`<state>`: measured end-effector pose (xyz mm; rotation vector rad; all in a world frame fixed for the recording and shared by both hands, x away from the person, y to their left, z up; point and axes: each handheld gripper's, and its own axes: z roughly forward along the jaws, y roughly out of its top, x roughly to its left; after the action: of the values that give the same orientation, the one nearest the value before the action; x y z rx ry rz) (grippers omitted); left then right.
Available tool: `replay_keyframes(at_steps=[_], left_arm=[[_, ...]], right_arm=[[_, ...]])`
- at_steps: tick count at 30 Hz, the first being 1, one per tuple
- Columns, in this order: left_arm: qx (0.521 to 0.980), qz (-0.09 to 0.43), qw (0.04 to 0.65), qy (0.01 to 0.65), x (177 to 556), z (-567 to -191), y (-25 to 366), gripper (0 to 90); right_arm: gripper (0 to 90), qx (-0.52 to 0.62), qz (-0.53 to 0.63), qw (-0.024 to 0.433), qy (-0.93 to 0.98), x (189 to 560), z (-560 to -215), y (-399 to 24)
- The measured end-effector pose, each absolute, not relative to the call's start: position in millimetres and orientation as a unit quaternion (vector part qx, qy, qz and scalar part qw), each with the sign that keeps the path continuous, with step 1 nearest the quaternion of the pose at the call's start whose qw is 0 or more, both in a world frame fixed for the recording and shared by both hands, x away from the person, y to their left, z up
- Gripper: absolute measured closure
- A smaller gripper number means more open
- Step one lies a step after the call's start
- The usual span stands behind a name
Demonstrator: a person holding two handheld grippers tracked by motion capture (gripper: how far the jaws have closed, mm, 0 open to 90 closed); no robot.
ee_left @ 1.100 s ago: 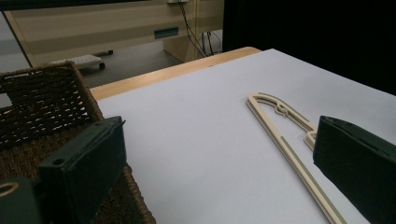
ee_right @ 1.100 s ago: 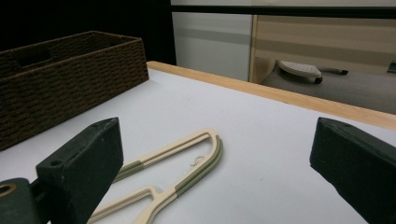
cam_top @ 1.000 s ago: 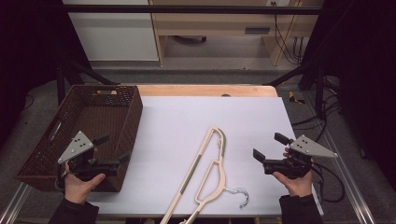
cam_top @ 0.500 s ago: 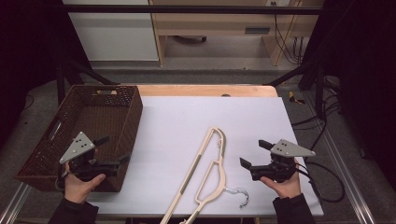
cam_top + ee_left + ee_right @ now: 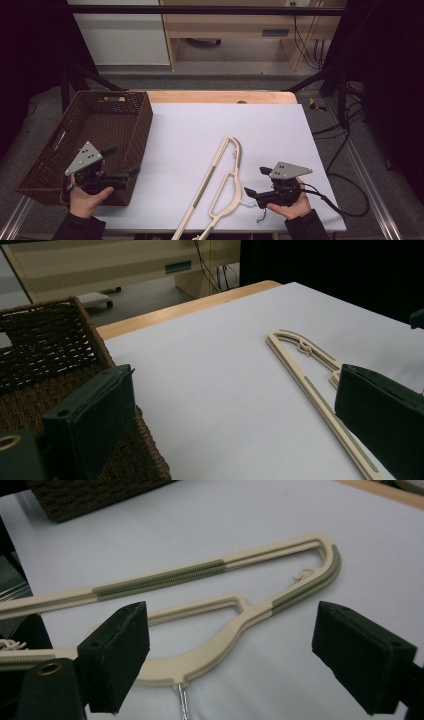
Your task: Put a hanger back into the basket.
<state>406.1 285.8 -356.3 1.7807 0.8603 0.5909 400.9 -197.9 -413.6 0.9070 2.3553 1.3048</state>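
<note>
A cream plastic hanger (image 5: 214, 168) (image 5: 252, 611) (image 5: 306, 381) lies flat on the white table, with its metal hook (image 5: 261, 212) (image 5: 182, 702) at the near edge. My right gripper (image 5: 255, 181) (image 5: 232, 655) hovers low just right of the hanger's neck, by the hook. Its jaws have just been closing a little but still stand wide. The neck shows between them, and neither pad touches it. My left gripper (image 5: 123, 160) (image 5: 235, 425) is open and holds nothing, at the near right corner of the brown wicker basket (image 5: 100, 107) (image 5: 50, 340).
The white tabletop (image 5: 200, 130) has a wooden strip (image 5: 215, 96) along its far edge. The basket stands at the table's left end. A black cable (image 5: 345, 200) trails from the right gripper over the table's right edge. Dark frame bars stand on both sides.
My right gripper has moved left and down, from the table's right side to the hanger's hook end. The left gripper and the hanger have stayed where they were.
</note>
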Motion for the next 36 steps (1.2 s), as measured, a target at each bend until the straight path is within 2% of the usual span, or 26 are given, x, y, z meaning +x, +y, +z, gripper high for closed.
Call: replay_keyframes(at_steps=[6,13,36], left_arm=[[0.743,0.243,0.512,0.356,405.8,-357.1,282.9,2.8],[0.748,0.239,0.509,0.353,405.8,-358.5,278.7,2.8],[0.753,0.236,0.503,0.352,407.3,-361.5,275.2,2.9]], right_arm=[[23.7,0.315,0.43,0.125,0.837,400.8,-430.1,-191.1],[40.6,0.295,0.401,0.101,0.862,397.0,-443.9,-183.7],[82.8,0.267,0.336,0.055,0.901,401.0,-470.2,-177.5]])
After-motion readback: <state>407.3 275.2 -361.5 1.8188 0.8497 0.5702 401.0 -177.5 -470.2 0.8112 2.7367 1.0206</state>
